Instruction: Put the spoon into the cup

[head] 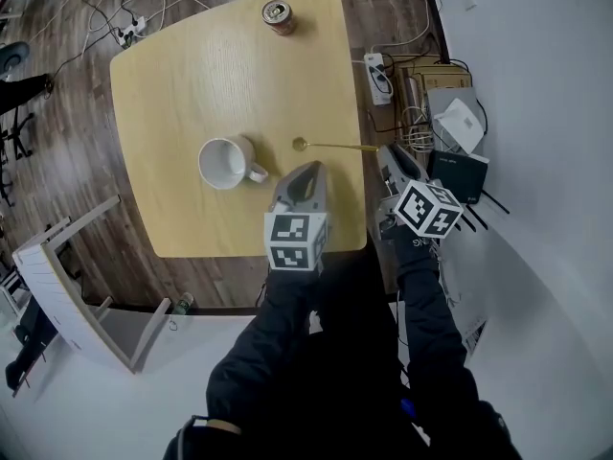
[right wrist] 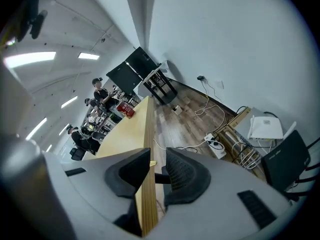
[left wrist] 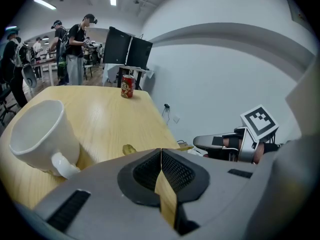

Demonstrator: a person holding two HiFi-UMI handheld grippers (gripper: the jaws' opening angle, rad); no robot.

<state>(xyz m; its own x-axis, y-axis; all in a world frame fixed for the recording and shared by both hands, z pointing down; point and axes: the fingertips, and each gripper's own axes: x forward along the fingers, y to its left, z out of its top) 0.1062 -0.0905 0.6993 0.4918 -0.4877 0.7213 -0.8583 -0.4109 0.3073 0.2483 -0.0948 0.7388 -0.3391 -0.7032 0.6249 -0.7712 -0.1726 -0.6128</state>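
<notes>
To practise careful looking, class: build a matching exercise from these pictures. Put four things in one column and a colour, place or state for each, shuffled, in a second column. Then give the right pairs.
Column A
1. cup
2. spoon
3. can
4. left gripper

Column B
a. red, upright near the far edge of the table
b. shut, nothing between its jaws
c. white, standing open side up, left of the spoon in the head view
d. gold, lying flat near the table's right edge

Pairs: 1-c, 2-d, 3-a, 4-b

Left tool (head: 308,172) has its jaws together; right tool (head: 391,154) has them apart.
</notes>
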